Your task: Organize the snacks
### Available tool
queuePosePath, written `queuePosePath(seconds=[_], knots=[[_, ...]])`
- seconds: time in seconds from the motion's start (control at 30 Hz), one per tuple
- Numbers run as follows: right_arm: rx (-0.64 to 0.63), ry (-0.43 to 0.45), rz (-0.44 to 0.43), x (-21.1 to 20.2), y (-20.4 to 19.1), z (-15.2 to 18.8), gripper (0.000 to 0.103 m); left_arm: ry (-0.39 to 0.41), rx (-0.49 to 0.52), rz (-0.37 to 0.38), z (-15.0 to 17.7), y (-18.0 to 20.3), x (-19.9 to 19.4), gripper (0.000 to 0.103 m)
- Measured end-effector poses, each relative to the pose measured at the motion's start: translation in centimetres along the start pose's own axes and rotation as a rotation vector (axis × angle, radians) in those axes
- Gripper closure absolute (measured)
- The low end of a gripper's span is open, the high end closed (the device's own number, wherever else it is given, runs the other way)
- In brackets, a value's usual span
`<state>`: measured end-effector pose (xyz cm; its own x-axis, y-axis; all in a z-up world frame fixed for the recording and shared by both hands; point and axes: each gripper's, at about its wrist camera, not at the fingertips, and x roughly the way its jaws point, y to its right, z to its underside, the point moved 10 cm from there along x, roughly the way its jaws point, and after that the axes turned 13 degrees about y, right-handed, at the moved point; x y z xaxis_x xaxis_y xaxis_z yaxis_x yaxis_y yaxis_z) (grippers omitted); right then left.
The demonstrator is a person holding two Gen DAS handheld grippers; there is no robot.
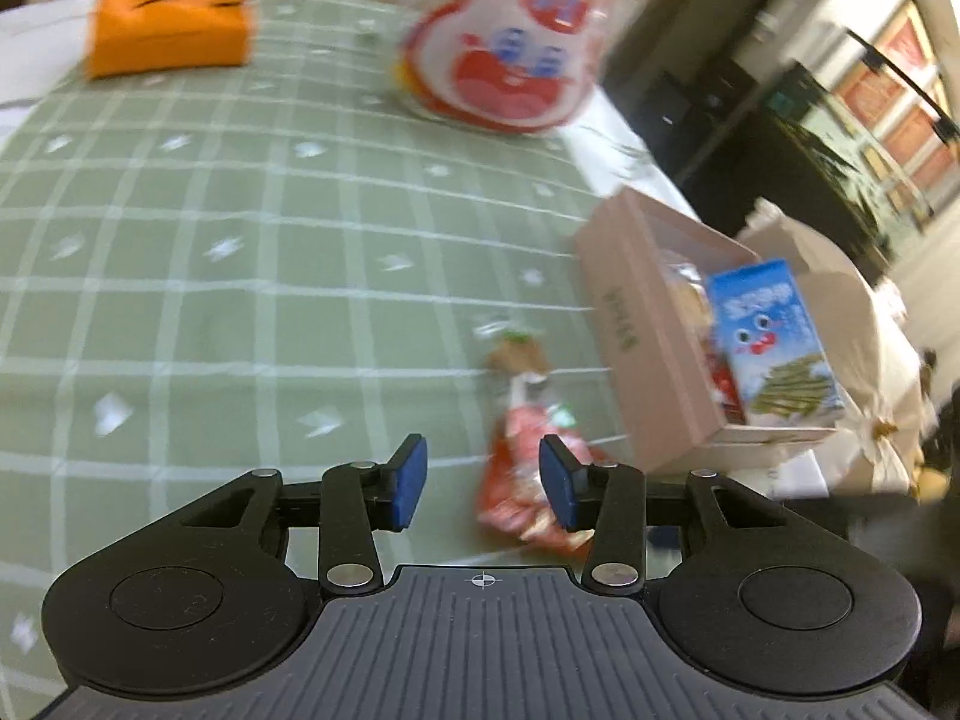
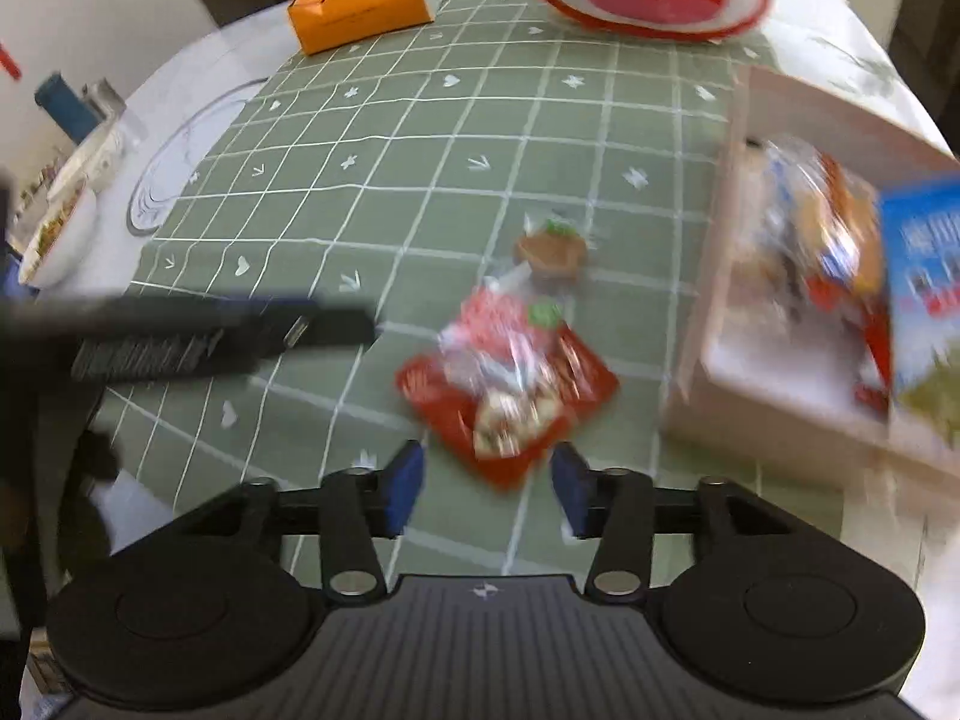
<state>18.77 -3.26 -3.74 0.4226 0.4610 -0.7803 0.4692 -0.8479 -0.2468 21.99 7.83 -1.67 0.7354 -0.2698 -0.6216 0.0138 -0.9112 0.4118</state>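
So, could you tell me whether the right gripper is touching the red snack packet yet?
Apart. In the right wrist view, the right gripper is open, and green tablecloth shows between each blue fingertip and the red snack packet just ahead.

Looks like someone's home dining table: green checked tablecloth (image 2: 420,138), tissue box (image 2: 360,0), bowl (image 2: 60,228), framed pictures (image 1: 900,90) behind.

The left gripper (image 1: 483,483) hangs low with its jaws parted, blue pads (image 1: 409,483) facing each other across an empty gap. The right gripper (image 2: 487,487) is likewise spread, gripping nothing, its pads (image 2: 403,492) blurred. In the right wrist view the left gripper (image 2: 198,333) shows as a dark blurred bar reaching in from the left side
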Motion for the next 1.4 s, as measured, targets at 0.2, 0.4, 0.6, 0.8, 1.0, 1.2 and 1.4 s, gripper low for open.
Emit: queuePosePath(seconds=[0.2, 0.4, 0.6, 0.8, 1.0, 1.2, 1.4], knots=[[0.069, 0.034, 0.156, -1.9, 3.9, 3.2, 0.046, -0.045, 0.184, -0.061, -0.4, 2.5, 5.8, 0.057], [-0.013, 0.122, 0.282, -4.1, 7.5, 1.9, 0.043, -0.041, 0.214, -0.065, 0.2, 3.3, 7.0, 0.07], [-0.05, 0.142, 0.221, -2.4, 10.8, -1.1, 0.042, -0.061, 0.081, -0.091, 1.8, 1.4, 3.2, 0.074], [-0.017, 0.19, 0.024, -0.1, 7.0, -1.5, 0.04, -0.077, 0.064, -0.237, 4.3, -1.3, -2.5, 0.082], [-0.045, 0.204, -0.076, 2.4, -0.2, -2.6, 0.028, -0.116, 0.049, -0.257, 6.8, -3.6, -5.1, 0.083], [-0.066, 0.178, 0.099, 4.5, -0.9, -1.9, 0.038, -0.125, 0.146, -0.167, 7.4, -2.4, -5.0, 0.081], [0.028, 0.178, 0.234, 0.7, 1.8, 2.0, 0.04, -0.056, 0.152, -0.052, 5.5, -2.3, -5.8, 0.08]])
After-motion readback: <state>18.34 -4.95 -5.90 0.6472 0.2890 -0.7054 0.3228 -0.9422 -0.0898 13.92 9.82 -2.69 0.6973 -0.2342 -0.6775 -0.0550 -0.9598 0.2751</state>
